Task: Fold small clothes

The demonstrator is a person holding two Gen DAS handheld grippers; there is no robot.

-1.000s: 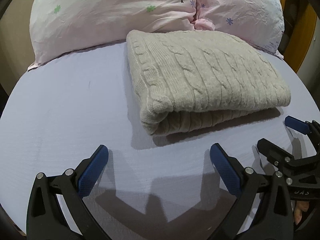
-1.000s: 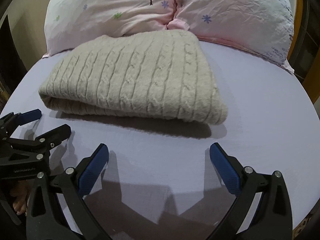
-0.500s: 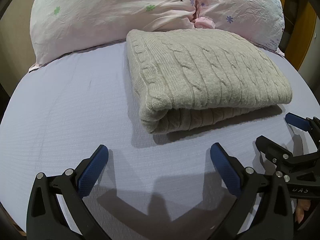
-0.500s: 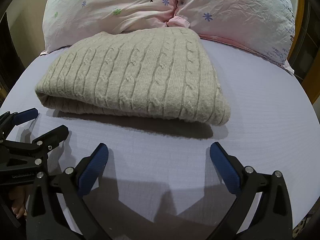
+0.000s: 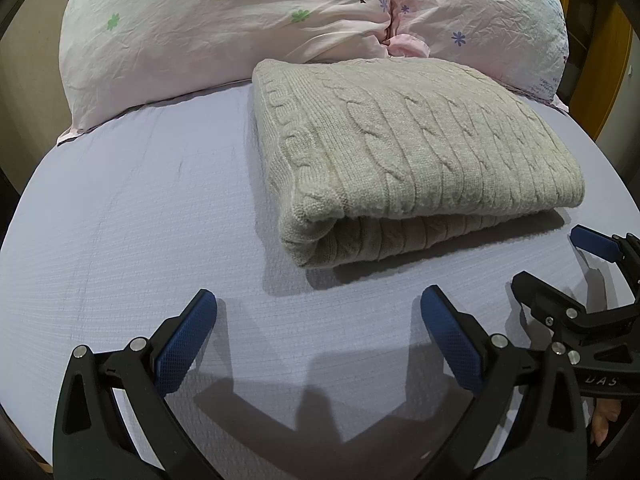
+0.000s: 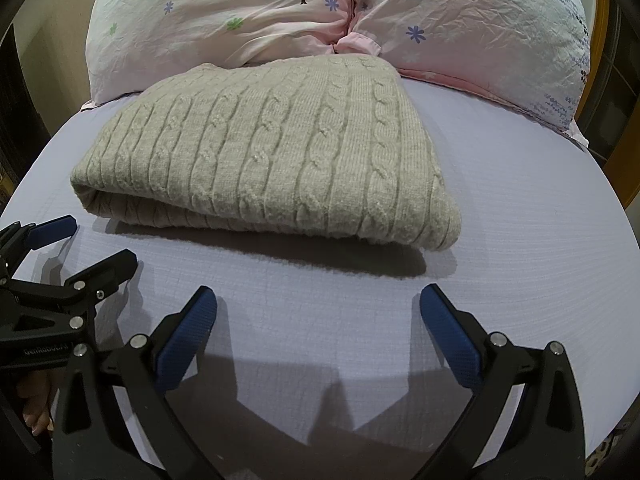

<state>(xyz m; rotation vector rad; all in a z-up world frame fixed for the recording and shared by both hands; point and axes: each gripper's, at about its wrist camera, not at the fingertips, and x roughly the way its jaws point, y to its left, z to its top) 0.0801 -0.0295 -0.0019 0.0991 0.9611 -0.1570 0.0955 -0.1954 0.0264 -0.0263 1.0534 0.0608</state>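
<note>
The beige cable-knit sweater lay folded into a thick rectangle on the lavender sheet, w/ its far edge touching the two pink flowered pillows behind it. Its rolled fold edge faced the grippers, and a dark shadow ran along the sheet just under that edge.

Left gripper hovered over the sheet on the near side of the sweater, apart from it, jaws spread wide, nothing betw. the blue pads. In the left wrist view the sweater sat ahead and a bit to the right of that gap.

Right gripper was likewise on the near side of the sweater, not touching it, jaws spread wide and empty. In its view the sweater sat ahead and slightly left, the pillows behind it.

Each gripper showed at the edge of the other's view, near the sweater's closest corner: right one, left one, both w/ fingers apart. A bit of the person's hand showed under the left gripper's body.
</note>
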